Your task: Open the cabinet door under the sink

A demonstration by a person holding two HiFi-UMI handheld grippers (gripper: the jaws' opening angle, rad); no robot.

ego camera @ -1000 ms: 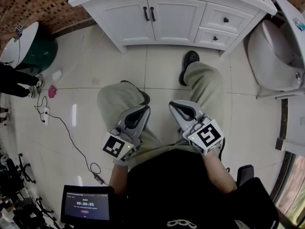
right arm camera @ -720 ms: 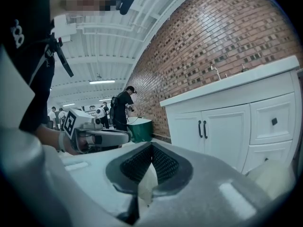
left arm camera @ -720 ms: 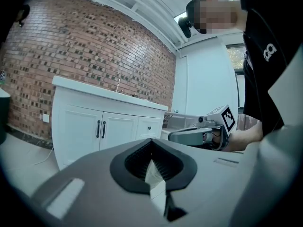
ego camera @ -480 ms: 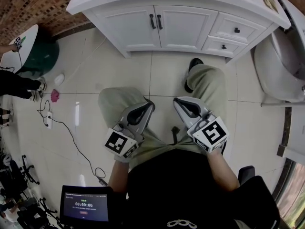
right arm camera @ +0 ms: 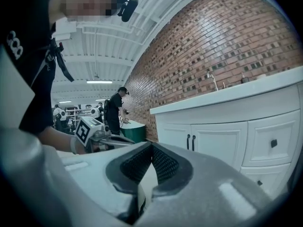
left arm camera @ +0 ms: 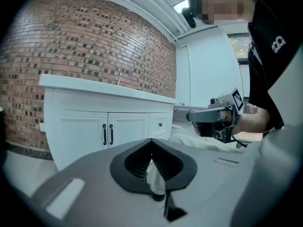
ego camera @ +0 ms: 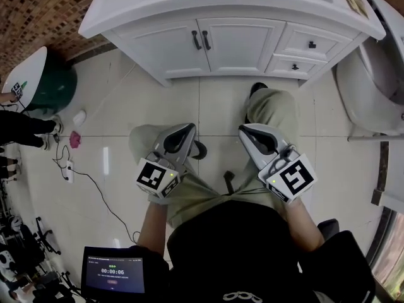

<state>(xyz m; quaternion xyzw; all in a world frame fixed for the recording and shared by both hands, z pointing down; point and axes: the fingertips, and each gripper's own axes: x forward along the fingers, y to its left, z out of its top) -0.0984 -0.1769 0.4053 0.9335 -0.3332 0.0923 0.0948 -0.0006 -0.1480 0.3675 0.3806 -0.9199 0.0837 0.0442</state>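
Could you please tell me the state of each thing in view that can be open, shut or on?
left cabinet door: shut.
right cabinet door: shut.
upper drawer: shut.
lower drawer: shut.
left gripper: jaws together, holding nothing.
right gripper: jaws together, holding nothing.
tablet screen: on.

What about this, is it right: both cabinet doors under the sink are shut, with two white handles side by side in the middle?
Not quite. The handles are black, not white, as the head view shows. The rest holds: both cabinet doors are shut, and the two handles sit side by side in the middle.
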